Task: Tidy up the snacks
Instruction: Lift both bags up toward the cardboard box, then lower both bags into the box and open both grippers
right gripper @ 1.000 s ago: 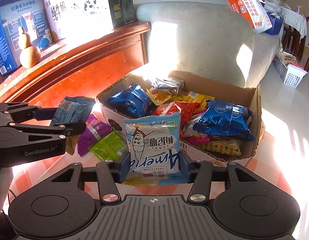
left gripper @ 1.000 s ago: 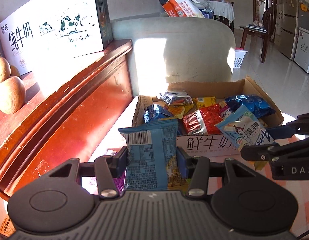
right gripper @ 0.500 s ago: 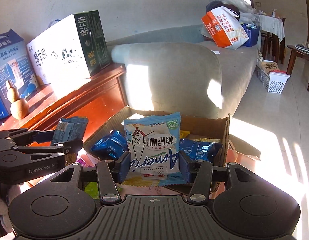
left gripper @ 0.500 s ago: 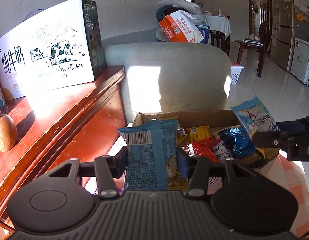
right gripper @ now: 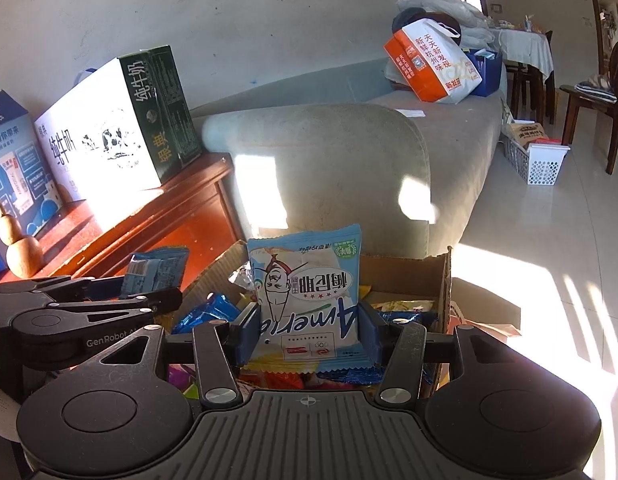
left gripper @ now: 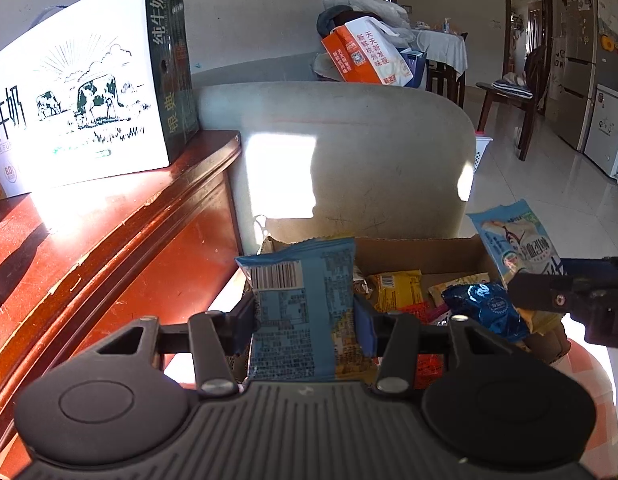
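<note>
My blue barcode packet (left gripper: 301, 304) hides the near left corner of the cardboard box (left gripper: 421, 250), and its lower edge drops out of sight behind my left gripper (left gripper: 305, 316). The light-blue cartoon packet (right gripper: 309, 300) in my right gripper (right gripper: 309, 320) covers the middle of the box, so the snacks behind it cannot be told apart. In the left wrist view the white milk carton (left gripper: 81, 108) is cut off by the left edge, its lettering only partly readable. The orange bag's (right gripper: 429, 68) small print is too fine to read. The counter (left gripper: 109, 232) runs off the frame at left.
</note>
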